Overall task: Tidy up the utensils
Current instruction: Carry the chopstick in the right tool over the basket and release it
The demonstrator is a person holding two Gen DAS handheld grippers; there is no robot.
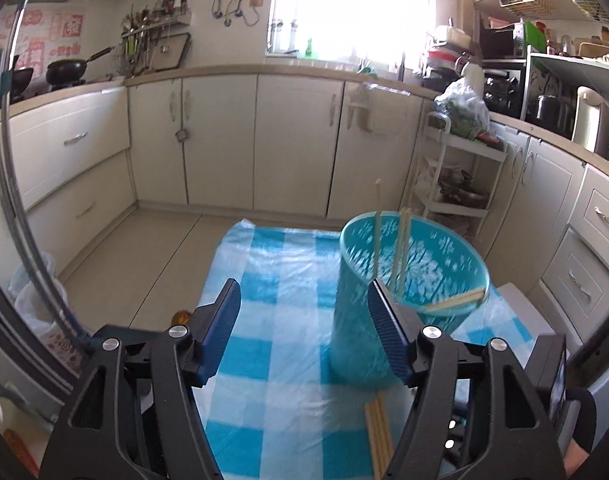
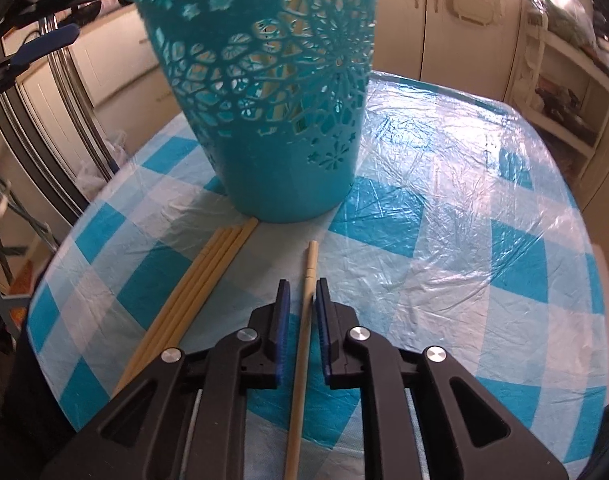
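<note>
A teal perforated basket (image 1: 408, 276) stands on the blue-checked tablecloth (image 1: 280, 360) with several wooden chopsticks (image 1: 400, 252) leaning inside it. My left gripper (image 1: 304, 316) is open and empty, above the cloth just left of the basket. In the right wrist view the basket (image 2: 272, 100) stands ahead. My right gripper (image 2: 303, 296) straddles one chopstick (image 2: 304, 320) lying on the cloth; the jaws are nearly closed, with small gaps on both sides. A bundle of several chopsticks (image 2: 192, 292) lies to its left, also visible in the left wrist view (image 1: 378, 436).
Kitchen cabinets (image 1: 224, 136) run along the walls behind the table. A white trolley (image 1: 460, 176) with bags stands at the right. The left gripper's fingers (image 2: 44, 44) show at the upper left of the right wrist view. Bare checked cloth (image 2: 464, 220) lies right of the basket.
</note>
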